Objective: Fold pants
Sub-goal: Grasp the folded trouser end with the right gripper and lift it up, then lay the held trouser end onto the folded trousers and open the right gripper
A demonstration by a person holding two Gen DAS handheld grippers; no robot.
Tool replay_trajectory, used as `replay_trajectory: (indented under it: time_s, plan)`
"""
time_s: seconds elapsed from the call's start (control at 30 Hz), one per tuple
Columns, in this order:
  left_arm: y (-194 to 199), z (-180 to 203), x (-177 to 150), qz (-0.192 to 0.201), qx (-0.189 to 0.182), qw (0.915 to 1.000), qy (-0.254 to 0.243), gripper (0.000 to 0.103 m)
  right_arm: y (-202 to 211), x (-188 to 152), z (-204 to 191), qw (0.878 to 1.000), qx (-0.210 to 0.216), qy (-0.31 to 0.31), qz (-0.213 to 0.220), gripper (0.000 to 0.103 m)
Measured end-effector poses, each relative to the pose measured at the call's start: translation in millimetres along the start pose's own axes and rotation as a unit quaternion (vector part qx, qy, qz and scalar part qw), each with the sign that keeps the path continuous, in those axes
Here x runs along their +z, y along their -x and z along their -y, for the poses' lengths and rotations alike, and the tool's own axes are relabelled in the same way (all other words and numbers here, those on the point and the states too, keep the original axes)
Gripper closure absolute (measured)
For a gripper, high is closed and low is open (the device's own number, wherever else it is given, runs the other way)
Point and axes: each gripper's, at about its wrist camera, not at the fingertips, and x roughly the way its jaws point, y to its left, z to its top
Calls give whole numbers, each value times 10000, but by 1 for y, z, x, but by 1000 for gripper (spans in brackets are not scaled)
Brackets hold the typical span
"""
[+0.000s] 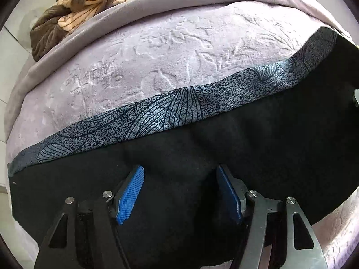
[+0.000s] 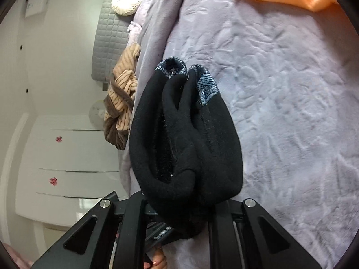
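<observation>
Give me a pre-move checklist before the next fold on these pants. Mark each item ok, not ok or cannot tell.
1. Right gripper clamped on the pants: ok, black fabric bunches out from between its shut jaws.
2. Left gripper has a hold: not ok, the blue pads stand apart over the fabric.
3. Pants lying flat under the left gripper: ok, a few soft ripples only.
4. Patterned grey band lined up along the edge: ok, it runs in one strip.
5. Lilac blanket beyond the pants free of clutter: ok; the brown striped garment lies at its far edge.
</observation>
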Motion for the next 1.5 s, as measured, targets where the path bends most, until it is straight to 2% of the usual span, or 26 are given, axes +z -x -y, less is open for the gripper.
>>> replay_trajectory:
  time_s: [0.1,0.23,0.4,0.57,0.63,0.73,0.83,0.93,1.03,1.13,1.2,1.23,1.27,1.3,1.33,1.37,1.4,1.43,1.47,1.5]
  plan:
    - [0,-8,3,-105,-162,9998,91,31,0,-2,-9,10000,-40,41,66,89]
    - [5,-22,4,-223,-333,9992,74,31,3,-6,-23,9997,-150,179,118,89]
    - [18,-49,-2,-290,-482,9984,55,31,0,-14,-62,9972,-387,608,175,89]
    - [35,-100,-14,-214,-585,9980,88,31,-10,-32,-112,9888,-755,1273,198,89]
    - [42,-131,-23,-196,-611,9979,104,31,-17,-41,-128,9847,-885,1488,205,89]
    - [47,-181,-42,-168,-576,9980,212,31,-36,-63,-160,9736,-1202,1933,160,89]
    - [45,-239,-63,-246,-491,9975,444,31,-73,-95,-193,9542,-1568,2547,-20,89]
    - [40,-274,-89,-303,-334,9969,646,31,-110,-129,-212,9382,-1874,2901,-231,89]
    - [35,-317,-103,-341,-158,9958,831,31,-166,-173,-218,9116,-2341,3339,-520,89]
    - [28,-348,-116,-411,-61,9943,983,31,-226,-221,-218,8735,-2886,3842,-781,86]
    - [25,-355,-122,-415,-8,9937,1043,31,-262,-253,-211,8320,-3468,4235,-903,80]
    - [25,-362,-124,-416,-13,9935,1064,31,-272,-266,-208,8075,-3765,4460,-852,78]
    - [23,-367,-123,-408,-16,9933,1077,31,-283,-282,-208,7670,-4158,4828,-765,72]
    - [25,-375,-125,-385,-14,9933,1094,31,-290,-291,-211,7408,-4364,5053,-738,68]
    - [25,-380,-124,-362,-22,9932,1111,31,-293,-305,-217,7071,-4559,5360,-699,67]
    - [25,-383,-123,-344,-46,9932,1114,31,-292,-312,-224,6913,-4559,5563,-697,65]
    - [28,-386,-122,-308,-106,9934,1097,31,-286,-317,-231,6850,-4490,5697,-685,62]
    - [31,-386,-120,-283,-154,9937,1073,31,-273,-324,-240,6859,-4305,5828,-680,61]
    - [35,-386,-119,-259,-221,9939,1047,31,-262,-325,-247,6950,-4129,5845,-695,56]
    - [36,-382,-113,-243,-350,9939,1016,31,-248,-322,-252,7135,-3947,5740,-748,49]
